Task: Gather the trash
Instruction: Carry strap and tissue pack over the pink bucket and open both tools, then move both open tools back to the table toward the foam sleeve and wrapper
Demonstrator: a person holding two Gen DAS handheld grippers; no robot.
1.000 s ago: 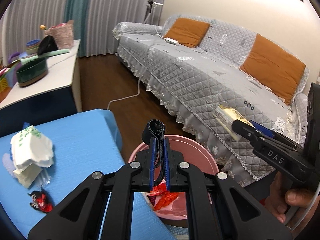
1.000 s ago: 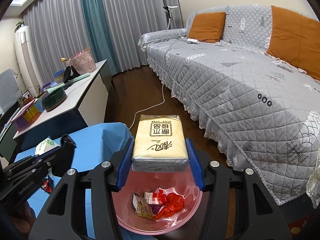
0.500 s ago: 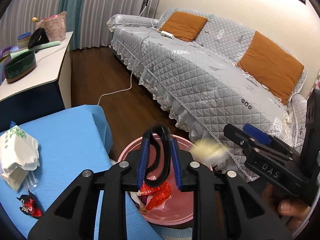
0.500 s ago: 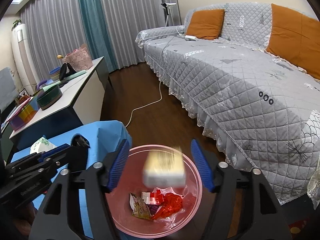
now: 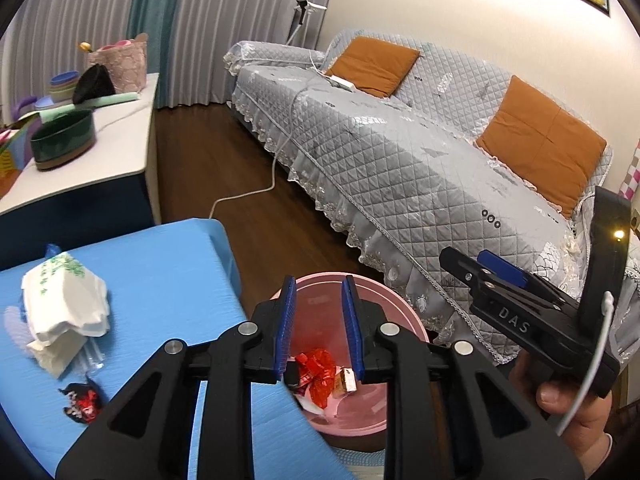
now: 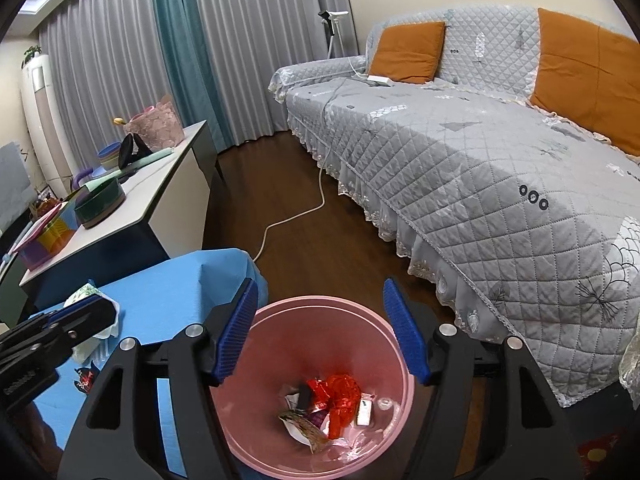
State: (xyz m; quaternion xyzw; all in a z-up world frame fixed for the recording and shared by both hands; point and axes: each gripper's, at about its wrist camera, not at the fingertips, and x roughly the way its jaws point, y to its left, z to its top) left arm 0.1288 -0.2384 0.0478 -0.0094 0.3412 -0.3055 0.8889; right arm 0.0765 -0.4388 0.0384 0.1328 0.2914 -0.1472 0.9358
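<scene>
A: Right hand-held gripper (image 6: 324,330) spread wide and empty, hanging straight over the pink bin (image 6: 256,432). A drop position, I'd say.

B: Left hand-held gripper (image 5: 319,326) beside it, jaws parted more narrowly, nothing between the pads, tips over the bin's near rim.

A: Down inside, the right view shows the collected red wrapper (image 6: 338,398) among scraps on the bottom.

B: But the left view gives what's left: crumpled white tissue (image 5: 64,312) and a small red-black wrapper (image 5: 82,402) on the blue tabletop (image 5: 160,276), well apart from the bin. From the right they're mostly hidden behind the left tool.

A: More trash to fetch, then.
</scene>
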